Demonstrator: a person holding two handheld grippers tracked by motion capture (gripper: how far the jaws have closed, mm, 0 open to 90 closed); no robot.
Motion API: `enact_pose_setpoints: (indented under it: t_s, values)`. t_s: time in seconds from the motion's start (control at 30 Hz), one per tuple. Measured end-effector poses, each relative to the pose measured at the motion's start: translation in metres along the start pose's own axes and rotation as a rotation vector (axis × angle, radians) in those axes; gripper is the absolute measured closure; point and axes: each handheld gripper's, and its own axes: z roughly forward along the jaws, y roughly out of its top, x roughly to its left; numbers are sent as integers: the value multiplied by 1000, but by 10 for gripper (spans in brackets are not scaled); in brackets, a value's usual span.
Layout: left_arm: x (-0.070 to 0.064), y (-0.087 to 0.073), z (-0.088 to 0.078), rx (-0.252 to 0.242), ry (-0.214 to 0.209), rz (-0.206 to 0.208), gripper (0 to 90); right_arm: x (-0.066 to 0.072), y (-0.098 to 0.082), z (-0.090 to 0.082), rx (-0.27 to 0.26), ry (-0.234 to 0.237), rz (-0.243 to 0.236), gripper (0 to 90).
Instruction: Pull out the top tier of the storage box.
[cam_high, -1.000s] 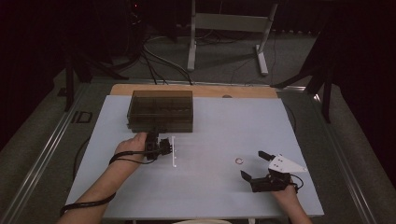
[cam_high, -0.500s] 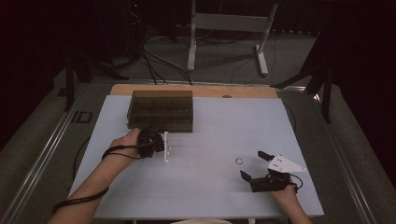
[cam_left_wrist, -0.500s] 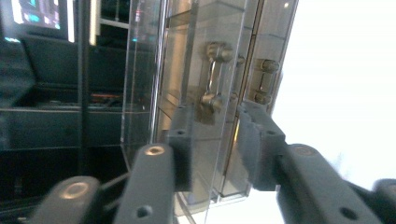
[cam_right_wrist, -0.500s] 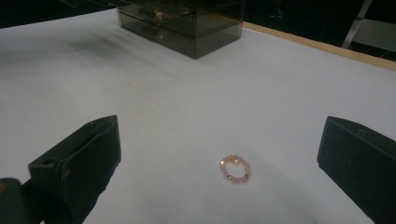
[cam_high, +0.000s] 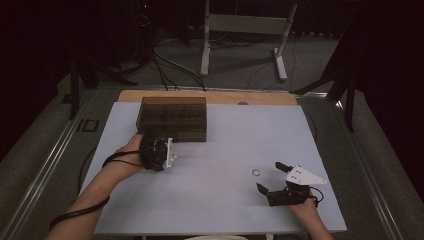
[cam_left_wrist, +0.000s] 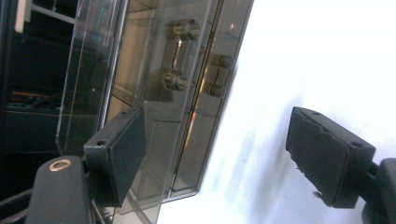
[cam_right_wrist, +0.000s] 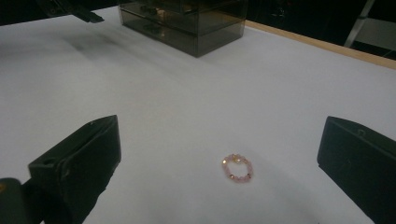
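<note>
A smoky see-through drawer box (cam_high: 172, 118) stands at the table's back left; its front with small round knobs (cam_left_wrist: 173, 80) shows close up in the left gripper view. My left gripper (cam_high: 159, 145) is at the box's front left corner, pointing at it. Its jaws (cam_left_wrist: 215, 140) have just been opening and stand wide apart, with nothing pressed between the pads. A small pink bead ring (cam_high: 256, 172) lies on the white tabletop at the front right. My right gripper (cam_high: 268, 176) rests just behind the ring (cam_right_wrist: 237, 168), open (cam_right_wrist: 219, 140), with the ring on the table between the spread jaws.
The white table sheet (cam_high: 225, 145) ends in a wooden strip (cam_high: 260, 98) at the back. A black cable (cam_high: 80, 212) trails from the left gripper along the forearm. Beyond the table, a metal stand (cam_high: 240, 30) and loose cables lie on the dark floor.
The left hand has shifted a little left and toward the drawer box, turning at the wrist. The right hand and the bead ring have stayed where they were.
</note>
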Motion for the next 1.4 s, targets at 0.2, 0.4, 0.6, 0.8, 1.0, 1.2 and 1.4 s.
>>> enact_pose_setpoints:
  t_s: [0.2, 0.4, 0.6, 0.8, 1.0, 1.2, 1.4]
  values:
    - [6, -4, 3, 24, -79, -14, 50, 0, 0, -1, -1, -1, 0, 1]
    - [10, -8, -1, -56, -133, -11, 50, 0, 0, -1, -3, -2, 1, 1]
    - [22, -17, -3, -149, -210, 13, 51, 0, 0, -1, -4, -2, -1, 1]
    - [39, -26, -6, -225, -274, -20, 52, 0, 0, -1, -4, -2, -1, 1]
    - [55, -34, -7, -276, -348, -76, 52, 0, 0, -1, -1, -3, -2, 1]
    - [68, -40, -6, -325, -384, -155, 52, 0, 0, -1, -2, 0, -3, 1]
    - [78, -43, -4, -330, -440, -242, 52, 1, 0, -1, -9, 7, -4, 1]
